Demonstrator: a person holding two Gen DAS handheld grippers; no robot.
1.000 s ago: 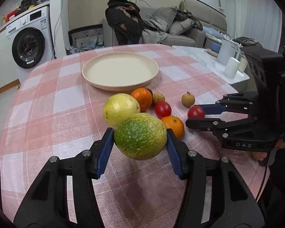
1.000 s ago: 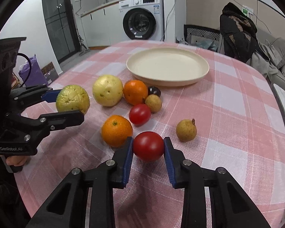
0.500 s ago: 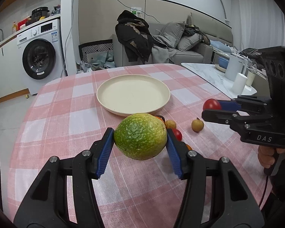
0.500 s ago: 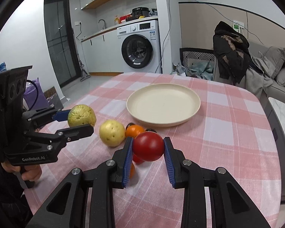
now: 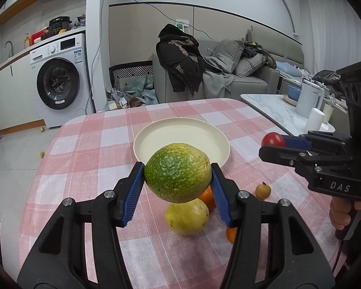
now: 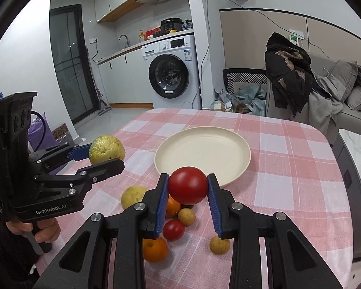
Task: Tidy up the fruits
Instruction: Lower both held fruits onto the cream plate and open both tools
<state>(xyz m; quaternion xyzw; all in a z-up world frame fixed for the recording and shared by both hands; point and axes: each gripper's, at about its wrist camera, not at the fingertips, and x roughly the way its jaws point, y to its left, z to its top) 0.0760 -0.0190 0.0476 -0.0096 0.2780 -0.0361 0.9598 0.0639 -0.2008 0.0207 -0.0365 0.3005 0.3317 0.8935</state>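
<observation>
At centre frame, a round table w/ pink-and-white checked cloth (image 5: pixel 89 159) carries a cream plate (image 5: pixel 180 132), empty. Left gripper (image 5: pixel 178 180) is clamped on a bumpy green fruit (image 5: pixel 177 173), held above the cloth in front of the plate. Right gripper (image 6: pixel 187 193) is closed tight on a red tomato (image 6: pixel 188 185), also lifted. Oranges (image 6: pixel 154 249) & other fruit lie below. Washing machine (image 5: pixel 60 79) upper left, grey sofa (image 5: pixel 240 72) upper right.

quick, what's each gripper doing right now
Left gripper: closed on the green fruit.
Right gripper: closed on the red tomato.
</observation>
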